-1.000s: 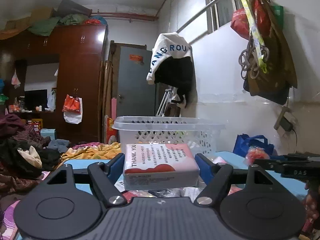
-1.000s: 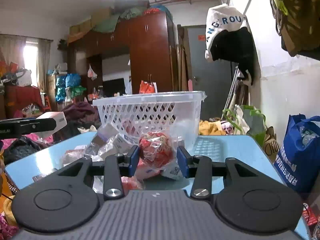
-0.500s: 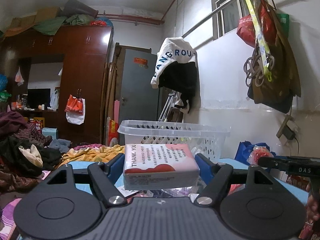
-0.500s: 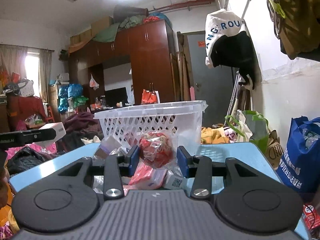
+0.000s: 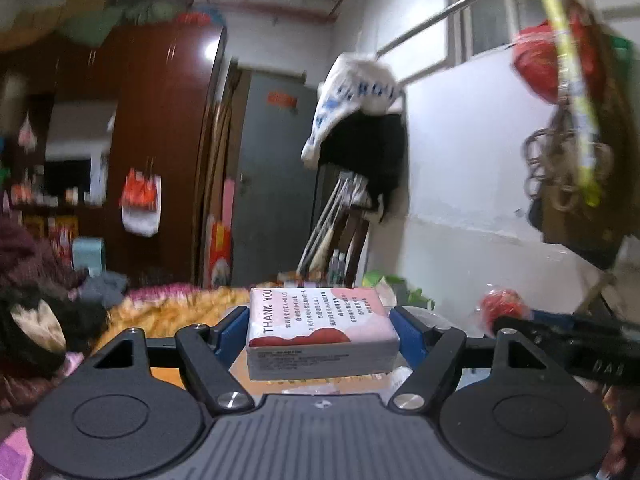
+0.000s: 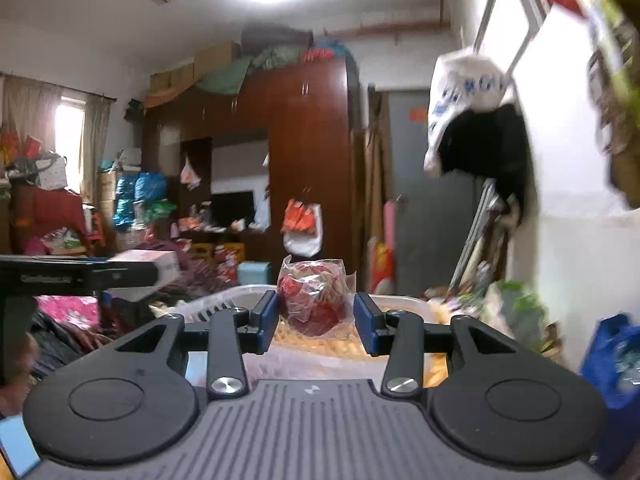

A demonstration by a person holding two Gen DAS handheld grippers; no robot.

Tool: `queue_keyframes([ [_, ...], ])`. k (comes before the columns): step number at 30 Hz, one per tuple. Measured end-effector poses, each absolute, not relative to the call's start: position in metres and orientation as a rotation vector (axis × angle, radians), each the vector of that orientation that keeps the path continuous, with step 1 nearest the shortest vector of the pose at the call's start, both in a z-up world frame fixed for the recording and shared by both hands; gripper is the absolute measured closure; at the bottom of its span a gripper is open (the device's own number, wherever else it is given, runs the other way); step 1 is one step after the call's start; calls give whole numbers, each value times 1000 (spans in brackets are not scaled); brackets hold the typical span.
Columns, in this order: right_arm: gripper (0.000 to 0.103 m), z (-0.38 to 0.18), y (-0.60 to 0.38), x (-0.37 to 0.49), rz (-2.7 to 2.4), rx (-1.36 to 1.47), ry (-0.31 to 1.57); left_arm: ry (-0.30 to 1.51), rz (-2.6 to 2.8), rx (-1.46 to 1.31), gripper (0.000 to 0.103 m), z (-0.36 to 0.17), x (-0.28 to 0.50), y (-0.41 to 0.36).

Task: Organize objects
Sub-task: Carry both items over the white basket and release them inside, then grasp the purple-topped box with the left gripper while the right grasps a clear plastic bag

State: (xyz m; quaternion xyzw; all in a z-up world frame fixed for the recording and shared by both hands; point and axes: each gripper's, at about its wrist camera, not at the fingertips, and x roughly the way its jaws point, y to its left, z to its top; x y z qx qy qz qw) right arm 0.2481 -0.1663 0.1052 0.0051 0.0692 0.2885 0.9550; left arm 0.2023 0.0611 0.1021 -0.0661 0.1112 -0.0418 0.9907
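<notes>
While both tongs are full, I am carrying two things over the basket.
My left gripper (image 5: 322,330) is squeezing the pink box (image 5: 320,330), my right gripper (image 6: 315,316) is squeezing the red wrapped snack (image 6: 314,300), and the white basket (image 6: 224,306) is waiting just below; neither thing is dropped in yet.

box (image 5: 320,326): white-pink, red wave, dark print | packet (image 6: 314,300): clear wrap, red | basket (image 6: 224,306): white lattice | pads (image 6: 267,312): blue
</notes>
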Motion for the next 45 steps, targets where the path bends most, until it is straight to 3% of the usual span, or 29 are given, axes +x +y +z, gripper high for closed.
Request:
queue_keyframes([
  [5,58,100,-144,296,531,-37,237,361,-78,-193,25,89,255,67],
  [7,57,93,-142,299,544,-39,244,366,-91,-230,20,79,260,72],
  [8,51,92,-142,298,542,-40,227,366,-103,-241,5,75,261,75],
  [9,27,90,-142,298,534,-45,221,371,-110,-242,0,71,262,75],
  [11,0,88,-146,294,509,-38,210,368,-85,-207,0,68,256,74],
  [19,0,62,-200,232,526,103,167,251,-128,-155,0,58,170,71],
  [28,0,4,-219,139,515,7,159,122,-7,-3,0,-18,32,39],
  [34,0,-16,-211,104,577,-25,122,213,-64,-35,0,-40,10,31],
  [40,0,-26,-199,100,641,-19,86,190,-76,-40,3,-47,4,27],
  [43,10,-34,-190,101,670,-40,114,180,-77,-33,4,-48,2,26],
  [45,22,-39,-182,103,684,-61,139,172,-73,-38,5,-50,-2,25],
])
